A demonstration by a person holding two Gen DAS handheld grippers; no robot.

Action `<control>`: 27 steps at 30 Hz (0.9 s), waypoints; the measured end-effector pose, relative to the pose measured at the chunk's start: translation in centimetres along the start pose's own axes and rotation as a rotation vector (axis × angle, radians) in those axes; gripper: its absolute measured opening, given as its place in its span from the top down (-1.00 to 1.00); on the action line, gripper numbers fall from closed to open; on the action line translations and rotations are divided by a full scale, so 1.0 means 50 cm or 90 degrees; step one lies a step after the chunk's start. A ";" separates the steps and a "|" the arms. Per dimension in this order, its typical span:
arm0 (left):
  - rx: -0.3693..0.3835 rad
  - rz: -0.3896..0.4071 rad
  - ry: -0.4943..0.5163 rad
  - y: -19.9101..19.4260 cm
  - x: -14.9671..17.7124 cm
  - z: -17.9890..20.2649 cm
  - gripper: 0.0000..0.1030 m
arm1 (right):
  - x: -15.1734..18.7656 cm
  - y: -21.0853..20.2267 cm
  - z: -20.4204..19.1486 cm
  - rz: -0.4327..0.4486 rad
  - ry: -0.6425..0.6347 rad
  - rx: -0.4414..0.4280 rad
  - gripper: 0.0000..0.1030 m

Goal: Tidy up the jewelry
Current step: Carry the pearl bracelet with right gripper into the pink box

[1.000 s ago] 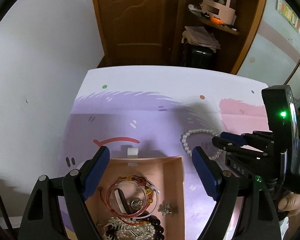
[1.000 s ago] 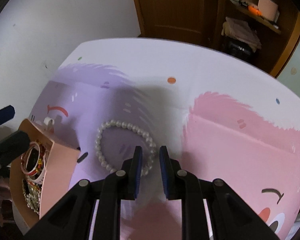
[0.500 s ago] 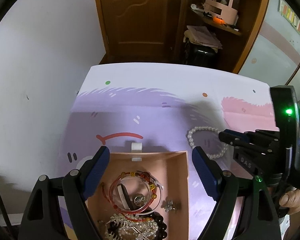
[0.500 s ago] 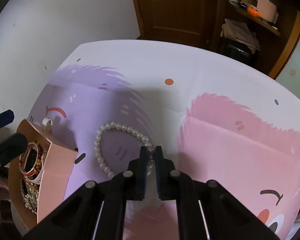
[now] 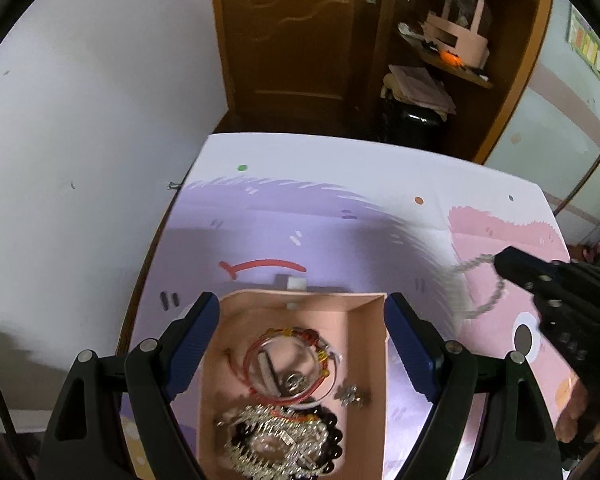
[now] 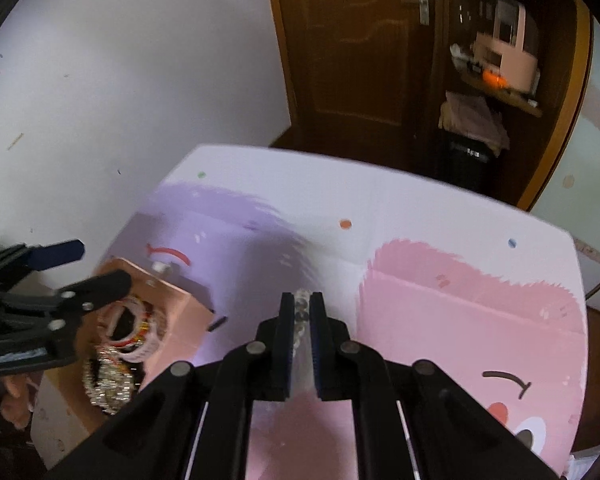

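- Our right gripper (image 6: 301, 312) has its jaws pinched nearly together on the pearl bracelet (image 5: 485, 286); a few beads poke out between the pad tips in the right wrist view.
- From the left wrist view the bracelet dangles off the tip of the right gripper (image 5: 504, 261) as a blurry loop, up off the tabletop (image 5: 340, 168) and over its pink patch.
- Our left gripper (image 5: 302, 322) has its jaws wide, one blue ribbed pad on each side of the pink jewelry box (image 5: 374, 400). We can't tell if the pads actually touch the box walls.
- The box looks like plain matte cardboard, open on top and rectangular, with a small white tab at its far wall.
- Inside it: a red cord bangle (image 5: 288, 368) with amber and dark red beads, a little silver charm, a sparkly silver chain pile (image 5: 276, 444) and a string of glossy dark round beads.
- The tabletop cover is smooth and printed with a purple fuzzy blob and a pink one with a cartoon face, plus small coloured dots.
- The bracelet hangs well to the right of the box, not over it.
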State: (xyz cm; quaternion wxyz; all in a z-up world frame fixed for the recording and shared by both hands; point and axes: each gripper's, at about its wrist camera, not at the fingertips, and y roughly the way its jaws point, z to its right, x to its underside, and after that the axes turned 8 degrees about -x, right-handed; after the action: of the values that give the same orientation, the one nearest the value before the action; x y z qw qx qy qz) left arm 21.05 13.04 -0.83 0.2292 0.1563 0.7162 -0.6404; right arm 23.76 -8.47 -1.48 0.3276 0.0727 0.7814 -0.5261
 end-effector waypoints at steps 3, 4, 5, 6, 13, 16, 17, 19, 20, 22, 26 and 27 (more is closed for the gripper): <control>0.000 0.003 -0.013 -0.019 0.011 -0.019 -0.61 | -0.007 -0.041 -0.025 0.022 -0.012 -0.009 0.87; -0.001 0.005 -0.017 -0.028 0.017 -0.028 -0.61 | -0.010 -0.052 -0.034 0.029 -0.017 -0.011 0.87; -0.003 0.007 -0.021 -0.037 0.022 -0.035 -0.61 | -0.016 -0.066 -0.044 0.037 -0.025 -0.014 0.87; -0.005 0.010 -0.024 -0.046 0.026 -0.041 -0.61 | -0.017 -0.079 -0.054 0.042 -0.030 -0.019 0.87; -0.024 0.041 -0.058 -0.116 0.055 -0.109 -0.61 | -0.024 -0.152 -0.162 0.068 -0.087 -0.079 0.87; -0.033 0.051 -0.075 -0.140 0.065 -0.136 -0.61 | -0.018 -0.155 -0.202 0.061 -0.108 -0.112 0.86; -0.035 0.053 -0.080 -0.144 0.068 -0.142 -0.61 | -0.013 -0.151 -0.216 0.055 -0.116 -0.121 0.86; -0.040 0.057 -0.091 -0.153 0.077 -0.159 -0.61 | -0.002 -0.141 -0.239 0.041 -0.125 -0.142 0.86; -0.042 0.058 -0.097 -0.156 0.081 -0.167 -0.61 | 0.006 -0.133 -0.249 0.031 -0.130 -0.153 0.86; -0.042 0.057 -0.105 -0.155 0.090 -0.178 -0.61 | 0.024 -0.111 -0.267 0.012 -0.141 -0.171 0.86; -0.034 0.037 -0.111 -0.136 0.106 -0.184 -0.61 | 0.057 -0.053 -0.286 -0.041 -0.150 -0.219 0.86; -0.033 0.034 -0.111 -0.132 0.110 -0.182 -0.61 | 0.066 -0.040 -0.285 -0.051 -0.149 -0.229 0.86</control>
State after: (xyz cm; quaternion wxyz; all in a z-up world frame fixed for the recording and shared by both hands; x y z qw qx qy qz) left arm 11.83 20.78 2.51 0.3117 0.1133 0.7055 -0.6263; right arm 14.10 2.30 1.41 0.4028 -0.0798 0.8216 -0.3955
